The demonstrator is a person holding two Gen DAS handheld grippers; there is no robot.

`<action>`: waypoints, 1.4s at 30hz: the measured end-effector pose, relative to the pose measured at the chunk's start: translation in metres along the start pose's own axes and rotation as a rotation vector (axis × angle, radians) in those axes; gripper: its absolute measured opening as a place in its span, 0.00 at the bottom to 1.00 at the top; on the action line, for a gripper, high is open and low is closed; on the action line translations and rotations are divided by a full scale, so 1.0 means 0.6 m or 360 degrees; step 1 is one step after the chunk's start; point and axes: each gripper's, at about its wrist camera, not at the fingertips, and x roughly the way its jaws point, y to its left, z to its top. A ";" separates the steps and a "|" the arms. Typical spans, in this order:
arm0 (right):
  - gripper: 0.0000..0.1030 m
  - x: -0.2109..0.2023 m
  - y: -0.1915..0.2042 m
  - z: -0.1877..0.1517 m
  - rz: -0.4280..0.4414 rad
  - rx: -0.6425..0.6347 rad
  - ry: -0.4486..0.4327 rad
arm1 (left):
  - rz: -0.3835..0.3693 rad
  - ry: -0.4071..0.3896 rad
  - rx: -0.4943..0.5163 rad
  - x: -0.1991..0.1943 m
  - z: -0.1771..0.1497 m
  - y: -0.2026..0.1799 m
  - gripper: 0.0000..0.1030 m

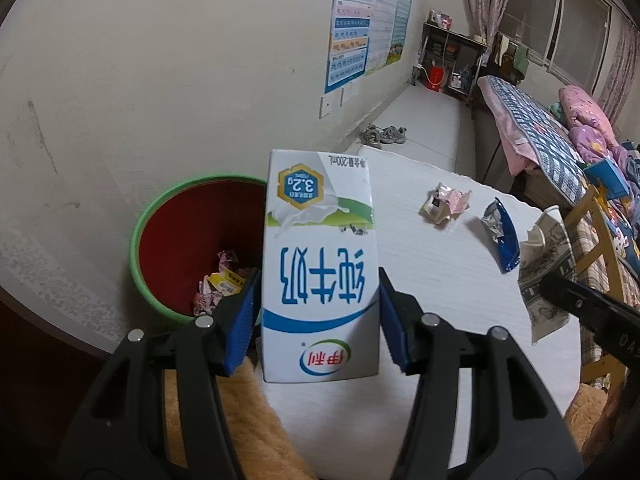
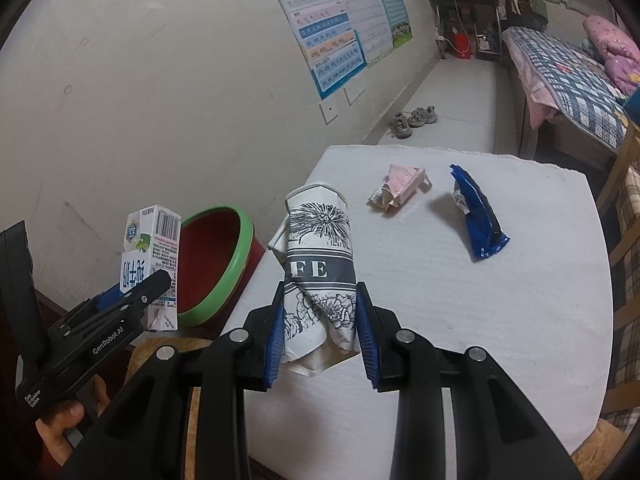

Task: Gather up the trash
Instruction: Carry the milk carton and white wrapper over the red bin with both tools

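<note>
One carton [image 1: 320, 264], one cup [image 2: 320, 272], two wrappers [image 2: 400, 186] [image 2: 478, 220], one bin [image 1: 192, 240].

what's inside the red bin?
Red bin holds a few crumpled wrappers, pink and yellow, at the bottom. The milk carton and the left gripper's fingers hide the bin's right part.

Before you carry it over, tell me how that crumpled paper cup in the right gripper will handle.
The paper cup is already creased and flattened, so it will probably give further under the right gripper rather than hold its shape. It looks empty and thin-walled, likely very light. Its crushed base pokes out below the pads, so it may pivot or slip if swung quickly.
</note>
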 end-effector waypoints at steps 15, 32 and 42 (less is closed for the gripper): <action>0.31 0.037 0.055 -0.004 0.0021 -0.0127 0.0064 | 0.0086 0.0003 -0.0076 0.004 -0.008 0.065 0.51; 0.31 0.081 0.103 0.006 0.0048 -0.0242 0.0120 | 0.0139 0.0008 -0.0173 0.011 -0.010 0.127 0.51; 0.31 0.091 0.105 0.014 0.0051 -0.0272 0.0114 | 0.0161 0.0009 -0.0202 0.017 -0.008 0.150 0.51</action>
